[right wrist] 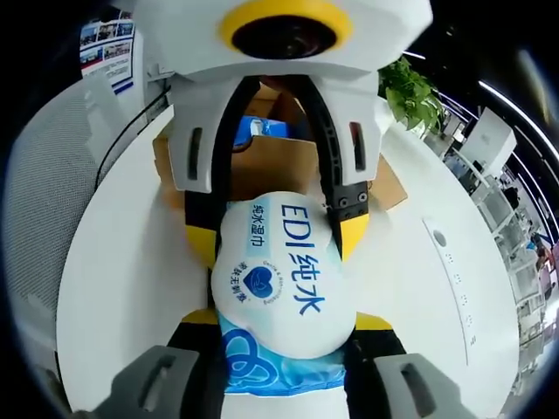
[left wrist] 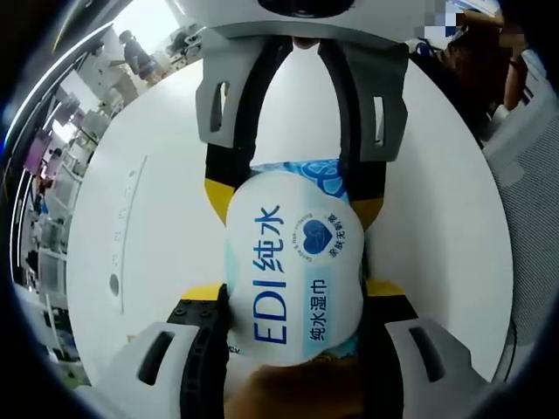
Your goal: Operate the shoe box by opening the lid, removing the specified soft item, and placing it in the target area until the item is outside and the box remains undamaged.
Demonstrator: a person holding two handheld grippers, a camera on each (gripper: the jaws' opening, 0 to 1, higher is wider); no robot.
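**Wipes pack out of box, held between both grippers**

You hold the wet-wipes pack (left wrist: 293, 262) above the white counter (left wrist: 157, 175), pinched from opposite ends, probably mid hand-over or steadying the soft pack before set-down. Your left gripper (left wrist: 293, 301) has its jaws part-closed, clamped on the pack's near end; the right gripper (right wrist: 284, 327) likewise grips the blue-printed end, jaws pressing the sides. The cardboard shoe box (right wrist: 279, 166) sits open on the counter behind, looking undamaged. The pack is outside the box, not yet placed.

wipes pack (left wrist: 293, 271) | "EDI 纯水" | "纯水湿巾"
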